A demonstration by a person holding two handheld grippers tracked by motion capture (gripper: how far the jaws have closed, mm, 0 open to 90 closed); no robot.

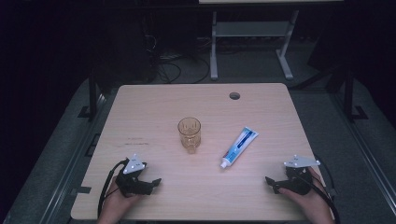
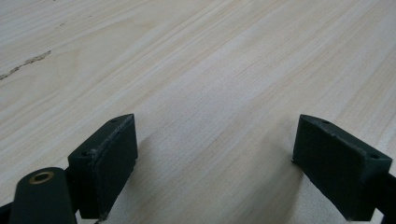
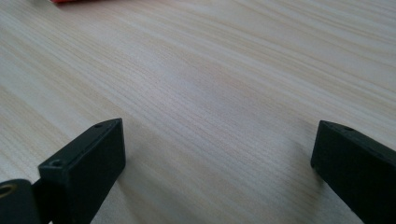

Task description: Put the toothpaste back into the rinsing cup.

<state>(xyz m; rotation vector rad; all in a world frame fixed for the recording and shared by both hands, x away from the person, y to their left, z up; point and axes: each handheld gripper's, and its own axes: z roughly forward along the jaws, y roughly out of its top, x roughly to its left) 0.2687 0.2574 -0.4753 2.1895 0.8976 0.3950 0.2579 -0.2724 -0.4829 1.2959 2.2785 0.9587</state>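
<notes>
1. Centrally on the table [image 1: 140, 107] stands the glass [image 1: 189, 134], upright, amber-tinted and see-through, with its mouth facing up.
2. To the right of the glass, apart from it, lies the tube [image 1: 239, 147], flat on the wood. Its body is white and blue; its white cap points toward the near edge, and its crimped end points away and to the right.
3. Both items sit between the two grippers in the high view, farther from the person than either gripper. Neither item is touched.
4. Left gripper [image 1: 152, 183]: held in the person's left hand [image 1: 116, 198] near the near-left corner. Its tips point toward the middle of the table. In the left gripper view the two black jaws stand wide apart, with bare wood grain between them; nothing is held.
5. Right gripper [image 1: 272, 183]: held in the right hand [image 1: 310, 198] near the near-right corner, with its tips pointing left toward the table's middle. In the right gripper view the jaws are spread wide, with bare wood between them; nothing is held.
6. Each gripper carries a grey three-cornered plate on top and trails a black cable toward the near edge.
7. The tube lies nearer to the right gripper than to the left; the glass lies roughly midway between them.
8. Table surface: pale wood with a round hole [image 1: 234, 95] near the far edge, right of centre.
9. Beyond the table, a white frame [image 1: 214, 46] stands on the dark floor.
</notes>
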